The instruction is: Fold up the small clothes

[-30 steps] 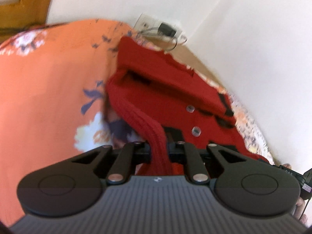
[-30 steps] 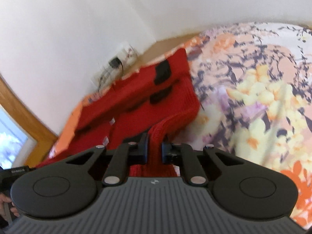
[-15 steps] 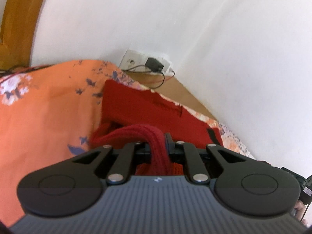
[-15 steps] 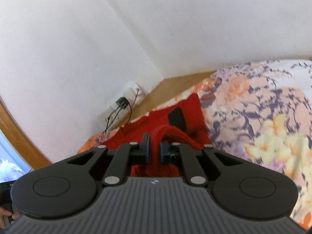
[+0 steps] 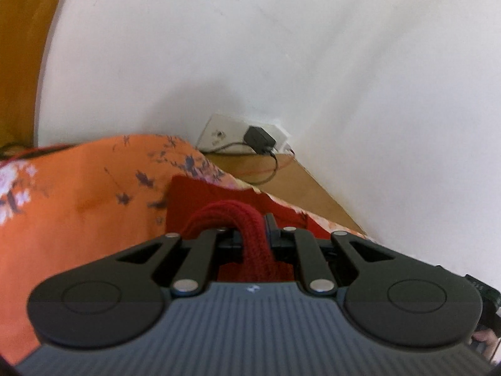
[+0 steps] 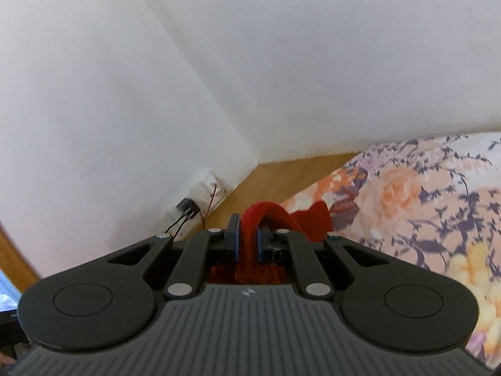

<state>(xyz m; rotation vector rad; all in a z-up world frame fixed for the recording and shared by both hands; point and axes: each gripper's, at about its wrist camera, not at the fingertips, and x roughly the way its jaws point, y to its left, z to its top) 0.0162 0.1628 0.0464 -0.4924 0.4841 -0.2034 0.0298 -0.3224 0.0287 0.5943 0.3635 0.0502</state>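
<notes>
Knitwear fills both of my tools: my left gripper (image 5: 253, 238) is clamped on a ribbed fold of the red sweater (image 5: 200, 194), and my right gripper (image 6: 249, 241) pinches another ribbed fold of it. The sweater lies on the flowered bedspread (image 5: 78, 206), near the wall socket (image 5: 219, 133) with its black charger (image 5: 259, 139).

This is a bedroom in a home. A bed (image 5: 72, 206) with a soft orange flower sheet (image 6: 416, 200) fills the low part of both views. Plain white walls (image 5: 281, 47) meet in a corner. A white wall socket (image 5: 219, 133) has a black charger (image 5: 258, 139) plugged in. A wooden frame (image 5: 18, 62) stands at the left edge.
</notes>
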